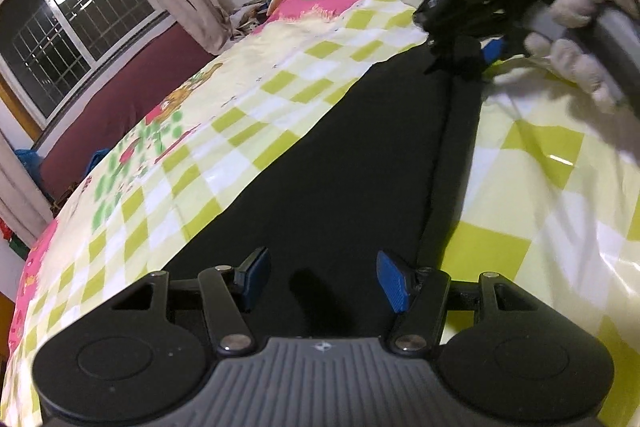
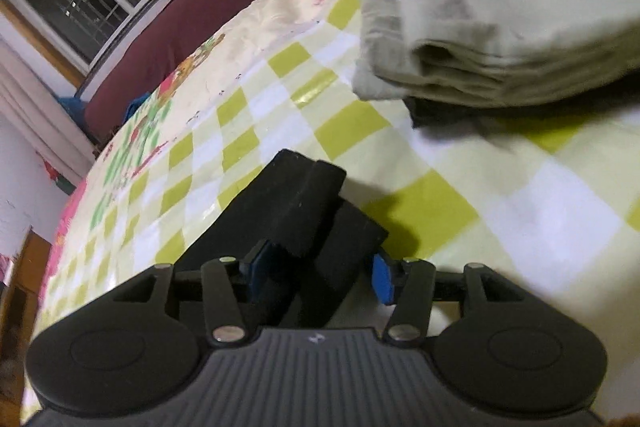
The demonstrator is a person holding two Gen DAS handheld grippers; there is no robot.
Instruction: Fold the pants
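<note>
Well, the black pants (image 1: 360, 147) lie flat on the bed (image 1: 520, 195), folding barely begun (I judge): right tool (image 2: 316, 273) pinches one end, left tool (image 1: 320, 281) spread above.

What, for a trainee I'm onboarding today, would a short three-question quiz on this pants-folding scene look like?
1. True or false: the left claw is clamped shut.
2. What lies on the bed beyond the right claw? A) folded grey garments B) a laundry basket C) a book
3. Fill in: the black pants lie on a ____ bedsheet.

Key: 1 false, it is open; 2 A; 3 checkered.
</note>
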